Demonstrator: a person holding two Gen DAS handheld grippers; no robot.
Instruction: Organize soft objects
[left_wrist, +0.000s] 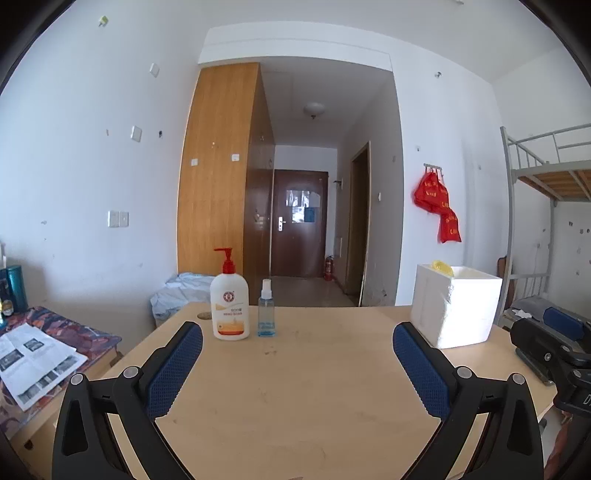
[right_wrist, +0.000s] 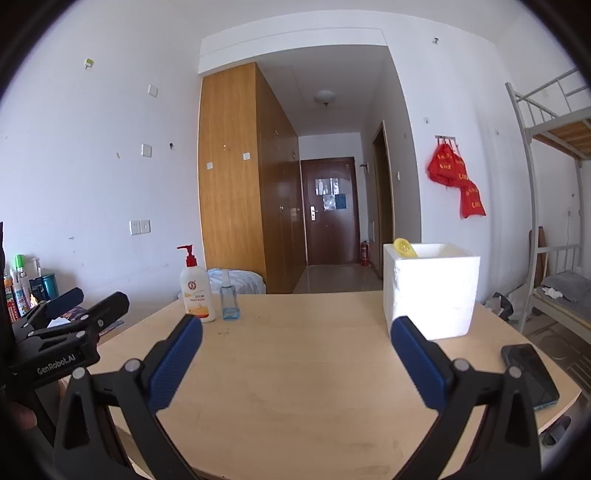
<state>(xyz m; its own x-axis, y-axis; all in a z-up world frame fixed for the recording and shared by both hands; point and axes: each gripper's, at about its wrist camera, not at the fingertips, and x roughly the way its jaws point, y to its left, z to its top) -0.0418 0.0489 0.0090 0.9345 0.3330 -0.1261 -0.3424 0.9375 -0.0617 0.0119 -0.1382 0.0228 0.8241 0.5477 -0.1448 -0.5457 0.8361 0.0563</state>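
Observation:
A white foam box (left_wrist: 458, 308) (right_wrist: 430, 291) stands at the far right of the wooden table (left_wrist: 295, 376) (right_wrist: 295, 369). A yellow soft object (left_wrist: 442, 266) (right_wrist: 404, 247) pokes above its rim. My left gripper (left_wrist: 297, 343) hovers open over the table's middle, nothing between its blue pads. My right gripper (right_wrist: 297, 339) is open too and holds nothing, with the box just beyond its right finger. Each gripper shows at the edge of the other's view: the right one as a black body (left_wrist: 550, 350), the left gripper (right_wrist: 88, 301) at the left, its jaws apart.
A white pump bottle with a red cap (left_wrist: 229, 299) (right_wrist: 196, 288) and a small clear spray bottle (left_wrist: 266, 310) (right_wrist: 229, 299) stand at the table's far left. A dark phone (right_wrist: 530, 373) lies near the right edge. A side table with papers (left_wrist: 33, 362) is to the left, a bunk bed (right_wrist: 554, 184) to the right.

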